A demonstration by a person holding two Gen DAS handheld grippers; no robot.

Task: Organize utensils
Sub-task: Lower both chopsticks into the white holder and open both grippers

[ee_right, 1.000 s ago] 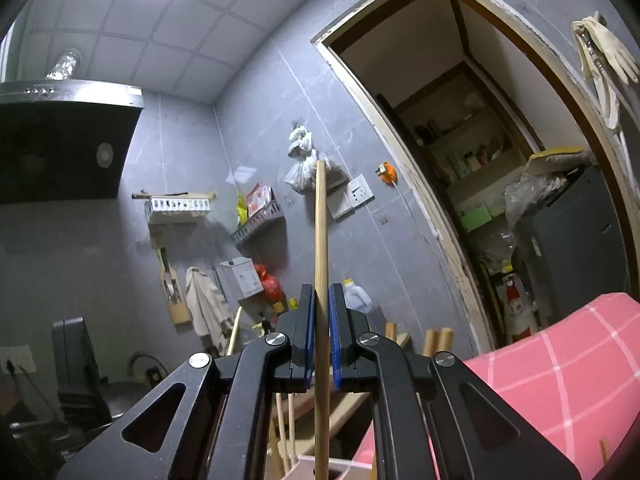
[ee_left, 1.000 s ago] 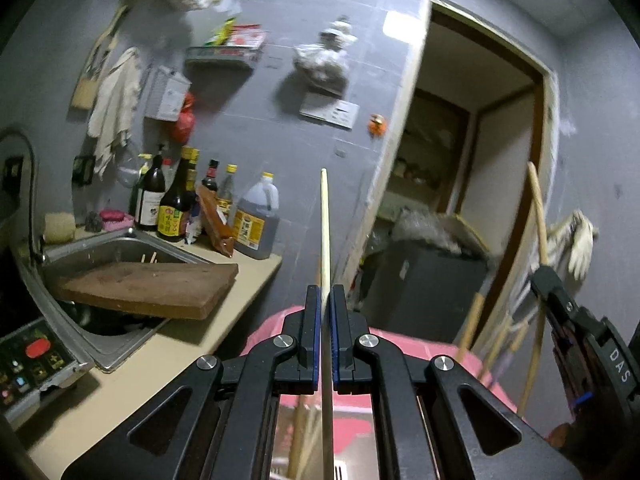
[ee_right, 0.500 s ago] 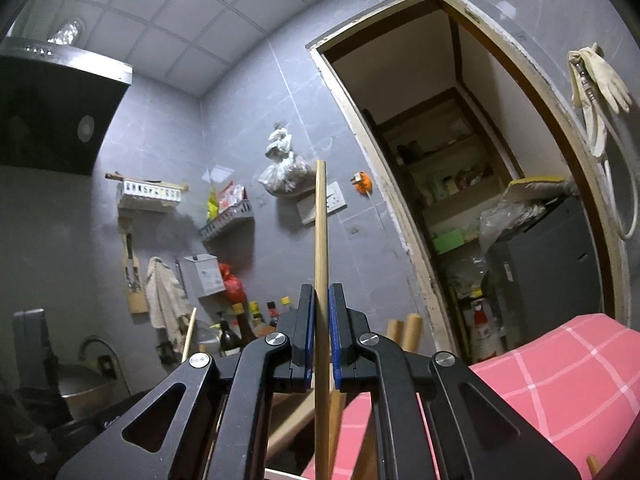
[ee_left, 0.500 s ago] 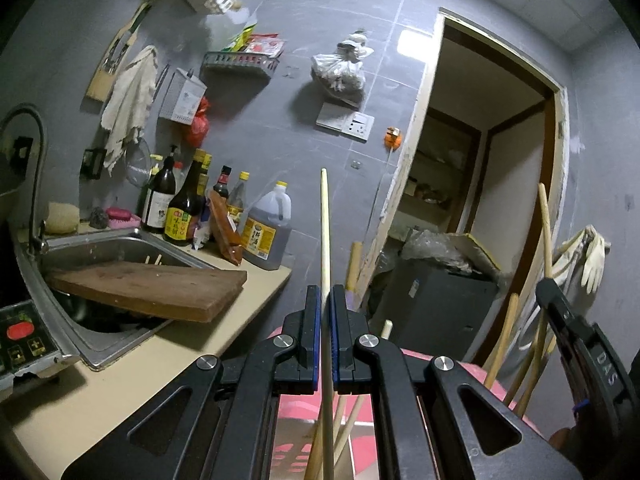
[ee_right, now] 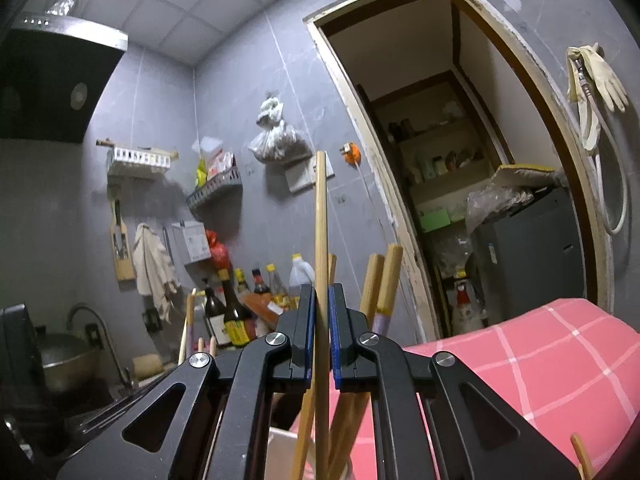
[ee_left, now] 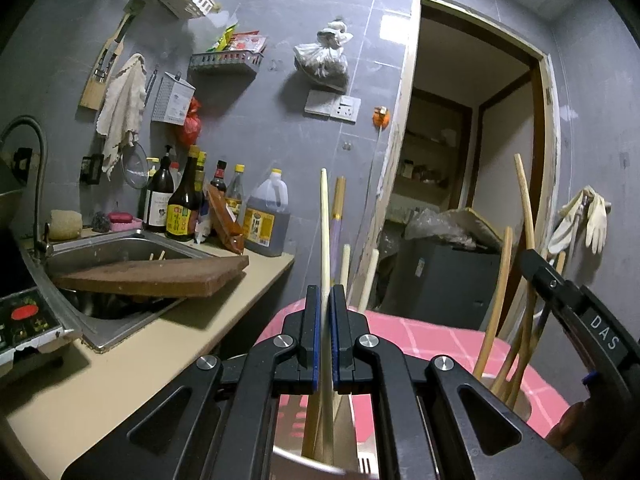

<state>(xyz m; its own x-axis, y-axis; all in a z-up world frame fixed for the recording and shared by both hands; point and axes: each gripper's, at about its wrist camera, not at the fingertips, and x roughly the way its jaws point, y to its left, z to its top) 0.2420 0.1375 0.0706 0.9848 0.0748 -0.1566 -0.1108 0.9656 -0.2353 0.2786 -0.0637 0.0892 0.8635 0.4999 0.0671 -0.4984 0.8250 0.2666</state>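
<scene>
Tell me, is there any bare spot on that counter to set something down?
Yes: the beige counter is bare in front of the sink, out to its edge by the pink checked cloth. The back by the wall is packed with bottles, and a wooden board lies across the sink.

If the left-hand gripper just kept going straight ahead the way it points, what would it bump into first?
Probably the other upright chopsticks standing just ahead of the left gripper, which is shut on a pale chopstick. Beyond them comes the grey tiled wall beside the doorway; depth is hard to judge.
</scene>
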